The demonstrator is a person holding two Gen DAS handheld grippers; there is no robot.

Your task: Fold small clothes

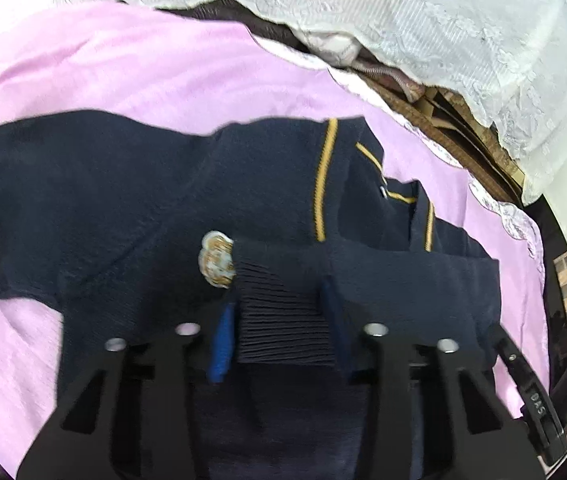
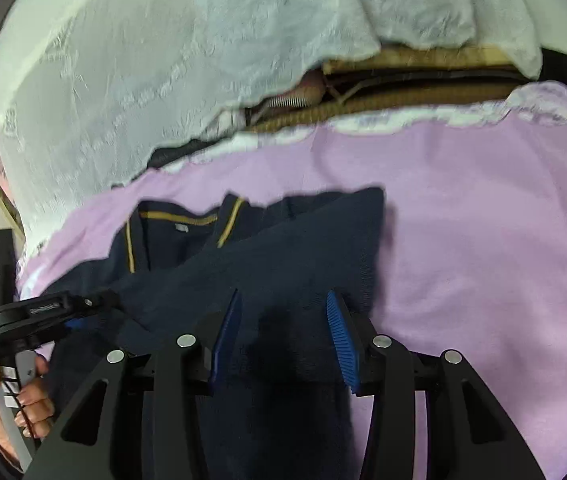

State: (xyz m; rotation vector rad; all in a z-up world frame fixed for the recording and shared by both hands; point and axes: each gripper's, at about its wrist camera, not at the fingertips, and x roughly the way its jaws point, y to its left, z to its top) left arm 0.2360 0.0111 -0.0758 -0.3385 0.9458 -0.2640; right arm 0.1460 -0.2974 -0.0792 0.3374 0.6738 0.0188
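A navy sweater (image 1: pixel 131 200) with yellow collar stripes and a pale crest badge (image 1: pixel 216 259) lies on a lilac sheet (image 1: pixel 131 68). One sleeve is folded across the chest. My left gripper (image 1: pixel 279 328) is shut on that sleeve's ribbed cuff (image 1: pixel 283 320), with a blue pad pressed against each side. In the right wrist view the sweater (image 2: pixel 283 248) lies below my right gripper (image 2: pixel 283 340), which hangs open over a folded edge of the body; the pads stand apart from the cloth. The left gripper (image 2: pixel 79 312) shows at the left edge there, held by a hand (image 2: pixel 31 404).
A white lace cloth (image 2: pixel 163 60) hangs behind the sheet, with brown cardboard or matting (image 2: pixel 403 80) in the gap under it. A black part of the other gripper (image 1: pixel 531 392) sits at the right edge of the left wrist view. Bare lilac sheet (image 2: pixel 483 240) lies right of the sweater.
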